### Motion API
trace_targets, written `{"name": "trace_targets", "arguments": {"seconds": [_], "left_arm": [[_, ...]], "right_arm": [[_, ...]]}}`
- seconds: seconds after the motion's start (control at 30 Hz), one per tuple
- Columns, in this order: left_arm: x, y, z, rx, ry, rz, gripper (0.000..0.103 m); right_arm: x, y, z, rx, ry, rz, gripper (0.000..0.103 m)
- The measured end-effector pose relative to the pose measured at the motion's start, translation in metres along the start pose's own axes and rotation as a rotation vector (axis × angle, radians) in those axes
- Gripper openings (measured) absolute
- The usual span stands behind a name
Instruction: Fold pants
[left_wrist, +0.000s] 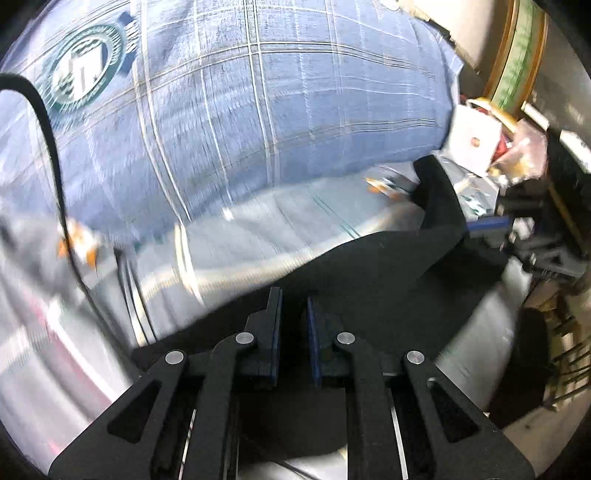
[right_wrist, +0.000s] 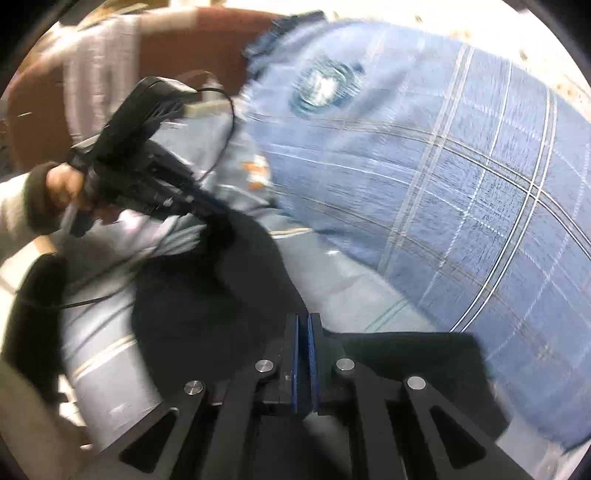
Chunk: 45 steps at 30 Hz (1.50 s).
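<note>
Stretching sideways between both clenched hand-held grippers (left_wrist: 294, 321) (right_wrist: 303, 332), black pants (left_wrist: 369, 266) hang over bedding.

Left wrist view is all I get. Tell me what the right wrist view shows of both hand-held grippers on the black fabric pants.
Observer: The right hand-held gripper has its blue pads almost together, pinching an edge of the black fabric pants.
Operator: Report the left one from outside.
Observer: The left hand-held gripper points down, and the pants rise in a peak to its tip.
Operator: Say what holds it.
Observer: A hand with a dark cuff and pale sleeve grips its handle.
</note>
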<state>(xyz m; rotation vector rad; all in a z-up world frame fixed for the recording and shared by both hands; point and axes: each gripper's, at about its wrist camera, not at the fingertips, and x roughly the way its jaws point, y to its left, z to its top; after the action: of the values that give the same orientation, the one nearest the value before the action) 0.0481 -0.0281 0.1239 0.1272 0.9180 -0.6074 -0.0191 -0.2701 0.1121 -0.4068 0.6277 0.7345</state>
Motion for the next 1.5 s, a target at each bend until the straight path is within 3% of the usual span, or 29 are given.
{"name": "trace_targets", "arguments": {"seconds": [0.1, 0.17, 0.23, 0.37, 0.5, 0.6, 0.63, 0.67, 0.7, 0.77, 0.83, 0.93, 0.97, 1.1, 1.13, 1.2, 1.23, 1.37, 1.43, 1.5], "left_arm": [[-0.005, -0.014, -0.054, -0.069, 0.053, 0.018, 0.012], [-0.001, -0.019, -0.085, -0.112, 0.088, 0.057, 0.012], [0.012, -0.012, -0.106, -0.202, 0.107, 0.040, 0.012], [0.014, -0.002, -0.121, -0.344, 0.080, 0.016, 0.012], [-0.017, -0.008, -0.114, -0.362, 0.022, 0.030, 0.012], [-0.029, -0.020, -0.100, -0.326, -0.026, 0.074, 0.012], [-0.027, -0.022, -0.097, -0.320, -0.033, 0.072, 0.012], [-0.028, -0.022, -0.095, -0.318, -0.041, 0.060, 0.012], [-0.026, -0.025, -0.094, -0.317, -0.048, 0.045, 0.013], [-0.014, -0.030, -0.088, -0.315, -0.051, 0.032, 0.034], [0.002, -0.035, -0.083, -0.318, -0.045, 0.033, 0.042], [0.026, -0.043, -0.078, -0.298, -0.021, 0.033, 0.042], [0.030, -0.044, -0.077, -0.296, -0.018, 0.037, 0.042], [0.049, -0.044, -0.074, -0.286, 0.003, 0.023, 0.042], [0.053, -0.044, -0.075, -0.282, 0.007, 0.023, 0.042], [0.060, -0.045, -0.075, -0.281, 0.021, 0.016, 0.042], [0.063, -0.046, -0.075, -0.280, 0.023, 0.013, 0.042], [0.065, -0.051, -0.076, -0.276, 0.012, 0.011, 0.043], [0.064, -0.051, -0.078, -0.275, 0.009, 0.009, 0.045], [0.064, -0.052, -0.079, -0.274, 0.009, 0.008, 0.045]], "right_arm": [[-0.002, 0.042, -0.044, 0.055, 0.018, 0.050, 0.003], [0.016, 0.060, -0.073, 0.108, 0.068, 0.079, 0.002], [0.040, 0.066, -0.091, 0.189, 0.090, 0.084, 0.002], [0.051, 0.065, -0.114, 0.304, 0.092, 0.048, 0.002], [0.023, 0.058, -0.111, 0.354, 0.040, 0.051, 0.007], [-0.006, 0.040, -0.097, 0.385, -0.037, -0.001, 0.027], [-0.011, 0.029, -0.092, 0.412, -0.059, -0.037, 0.043], [-0.014, 0.020, -0.086, 0.436, -0.073, -0.075, 0.052], [-0.015, 0.008, -0.080, 0.457, -0.075, -0.111, 0.052], [-0.004, -0.017, -0.065, 0.482, -0.060, -0.157, 0.052], [0.027, -0.043, -0.044, 0.464, 0.030, -0.210, 0.052], [0.059, -0.065, -0.018, 0.427, 0.163, -0.256, 0.052], [0.060, -0.068, -0.011, 0.430, 0.162, -0.250, 0.052], [0.035, -0.075, 0.022, 0.409, 0.100, -0.094, 0.052], [0.027, -0.076, 0.029, 0.398, 0.088, -0.095, 0.053], [0.026, -0.079, 0.036, 0.347, 0.102, -0.203, 0.062], [0.034, -0.079, 0.033, 0.323, 0.133, -0.251, 0.070], [0.114, -0.106, 0.005, 0.355, 0.378, -0.282, 0.071], [0.149, -0.115, -0.014, 0.382, 0.480, -0.311, 0.058], [0.157, -0.119, -0.021, 0.393, 0.469, -0.304, 0.049]]}}
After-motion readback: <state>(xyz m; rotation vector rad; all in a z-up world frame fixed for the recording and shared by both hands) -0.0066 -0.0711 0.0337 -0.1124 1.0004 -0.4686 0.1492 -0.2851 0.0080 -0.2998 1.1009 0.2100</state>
